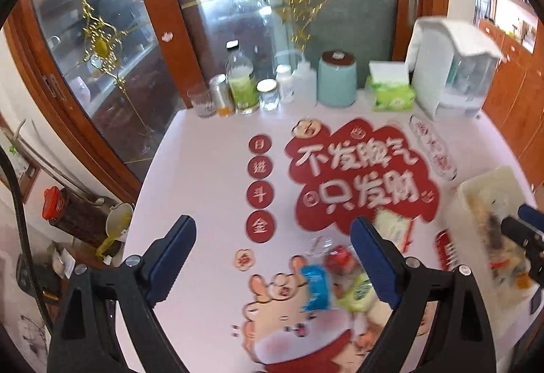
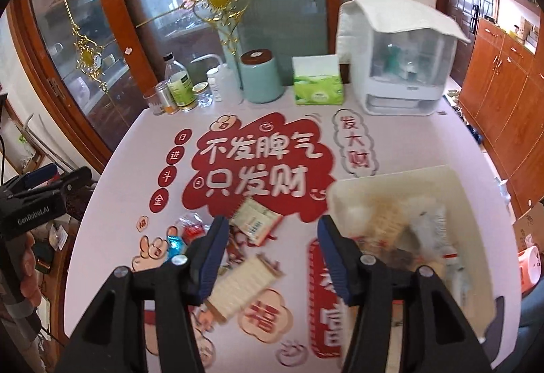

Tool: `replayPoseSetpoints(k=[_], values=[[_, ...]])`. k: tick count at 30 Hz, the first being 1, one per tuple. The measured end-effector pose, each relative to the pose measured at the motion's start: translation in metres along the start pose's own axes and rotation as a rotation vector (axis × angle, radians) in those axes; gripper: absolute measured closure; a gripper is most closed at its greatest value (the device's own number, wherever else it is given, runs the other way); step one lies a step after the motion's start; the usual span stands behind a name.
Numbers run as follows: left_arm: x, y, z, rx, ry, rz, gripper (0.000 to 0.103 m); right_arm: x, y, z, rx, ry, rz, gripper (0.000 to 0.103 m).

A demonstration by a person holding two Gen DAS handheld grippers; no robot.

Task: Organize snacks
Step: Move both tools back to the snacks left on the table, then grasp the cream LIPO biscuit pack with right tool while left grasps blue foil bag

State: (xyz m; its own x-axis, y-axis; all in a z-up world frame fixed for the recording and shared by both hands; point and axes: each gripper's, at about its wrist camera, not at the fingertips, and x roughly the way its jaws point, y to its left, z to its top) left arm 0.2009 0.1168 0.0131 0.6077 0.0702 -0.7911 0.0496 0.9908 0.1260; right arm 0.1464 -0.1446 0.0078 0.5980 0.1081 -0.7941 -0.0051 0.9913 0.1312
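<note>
My right gripper (image 2: 272, 254), jaws half-open and empty, hangs nearest the striped cream snack packet (image 2: 243, 284) lying diagonally on the bench (image 2: 119, 189), left of the snack bin (image 2: 340, 193); left gripper (image 1: 272, 257) wide, empty.

Pretty bright daylight in both views, looks like it's coming through the glass door (image 2: 217, 19) at the back, which has pale reflections washed across it. The bench (image 2: 112, 176) is evenly lit, hardly any hard shadows. Heavy fisheye bend everywhere, door frames curve and the corners go black. Motion blur is the main issue: the snacks (image 1: 336, 278) smear badly in the left view, and the bin (image 2: 343, 193) contents are mush in the right. The far jars (image 2: 180, 91) stay fairly sharp there.
</note>
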Motion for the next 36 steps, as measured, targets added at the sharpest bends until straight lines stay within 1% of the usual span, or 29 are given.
replayPoseSetpoints(k=[4, 6, 9, 10, 12, 13, 17, 18, 21, 23, 26, 27, 29, 33, 36], values=[[0.052, 0.016, -0.02, -0.008, 0.116, -0.045, 0.011, 0.042, 0.026, 0.0, 0.009, 0.069, 0.013, 0.045], [0.083, 0.015, -0.039, -0.017, 0.194, -0.087, 0.011, 0.061, 0.034, -0.002, 0.003, 0.103, 0.014, 0.045], [0.12, 0.008, -0.068, -0.041, 0.29, -0.123, 0.011, 0.095, 0.04, -0.008, -0.017, 0.177, 0.025, 0.045], [0.127, 0.005, -0.076, -0.054, 0.311, -0.13, 0.011, 0.109, 0.041, -0.008, -0.023, 0.21, 0.032, 0.045], [0.144, -0.004, -0.093, -0.08, 0.359, -0.155, 0.011, 0.127, 0.041, -0.009, -0.042, 0.247, 0.05, 0.045], [0.153, -0.009, -0.102, -0.093, 0.387, -0.166, 0.011, 0.14, 0.041, -0.009, -0.059, 0.268, 0.048, 0.045], [0.168, -0.021, -0.123, -0.158, 0.437, -0.184, 0.011, 0.177, 0.04, -0.01, -0.137, 0.33, 0.017, 0.045], [0.171, -0.025, -0.128, -0.169, 0.446, -0.188, 0.011, 0.185, 0.039, -0.01, -0.152, 0.344, 0.005, 0.045], [0.177, -0.033, -0.138, -0.185, 0.455, -0.168, 0.012, 0.208, 0.038, -0.012, -0.205, 0.375, -0.017, 0.045], [0.177, -0.036, -0.14, -0.197, 0.434, -0.153, 0.012, 0.222, 0.039, -0.013, -0.246, 0.406, -0.012, 0.045], [0.177, -0.04, -0.139, -0.198, 0.418, -0.142, 0.013, 0.237, 0.042, -0.016, -0.302, 0.434, -0.01, 0.045], [0.177, -0.04, -0.138, -0.202, 0.417, -0.134, 0.013, 0.242, 0.044, -0.016, -0.322, 0.444, 0.003, 0.045], [0.178, -0.04, -0.137, -0.217, 0.41, -0.129, 0.013, 0.246, 0.047, -0.017, -0.365, 0.439, 0.009, 0.044], [0.179, -0.036, -0.133, -0.224, 0.405, -0.112, 0.017, 0.254, 0.051, -0.016, -0.416, 0.444, 0.008, 0.038], [0.18, -0.031, -0.13, -0.24, 0.403, -0.106, 0.018, 0.257, 0.054, -0.015, -0.452, 0.452, 0.034, 0.033]])
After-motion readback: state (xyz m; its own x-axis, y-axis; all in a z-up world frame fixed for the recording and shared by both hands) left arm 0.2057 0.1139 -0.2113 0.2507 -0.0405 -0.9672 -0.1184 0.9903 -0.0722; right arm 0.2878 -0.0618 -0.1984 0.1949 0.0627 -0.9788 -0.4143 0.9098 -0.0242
